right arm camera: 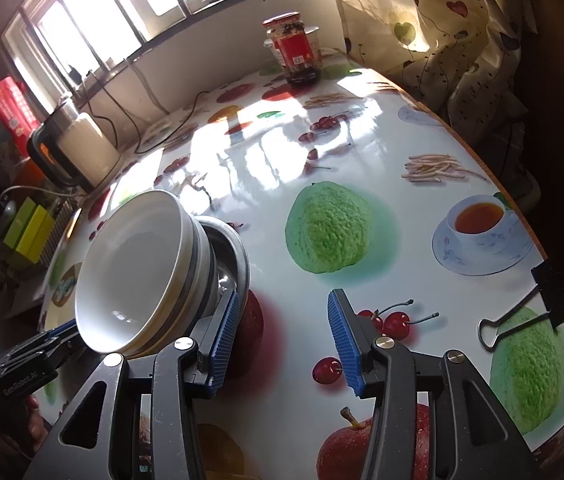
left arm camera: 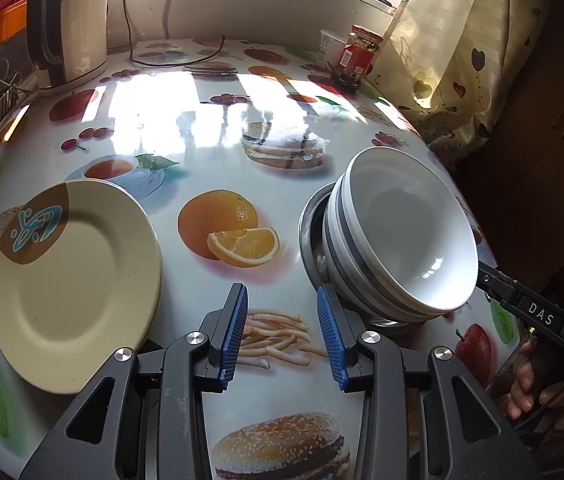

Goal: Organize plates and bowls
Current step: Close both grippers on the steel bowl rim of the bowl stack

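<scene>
Two white bowls (left arm camera: 402,236) with grey bands sit stacked and tilted inside a steel bowl (left arm camera: 310,236) on the fruit-print table. A stack of cream plates (left arm camera: 69,280) with a brown patch lies to the left. My left gripper (left arm camera: 282,292) is open over the printed fries, nothing between its blue pads; its right pad is beside the bowls' base. My right gripper (right arm camera: 286,296) is open too, empty, its left pad against the steel bowl (right arm camera: 233,256), with the white bowls (right arm camera: 133,268) to its left. The right gripper's finger (left arm camera: 490,280) reaches the bowl rim. The left gripper (right arm camera: 57,336) shows under the bowls.
A kettle (left arm camera: 69,28) with its cord stands at the back left, and a red-labelled jar (left arm camera: 362,52) at the back right. A black binder clip (right arm camera: 522,316) grips the table's right edge. A curtain (left arm camera: 462,60) hangs by that edge. A person's hand (left arm camera: 530,392) holds the right gripper.
</scene>
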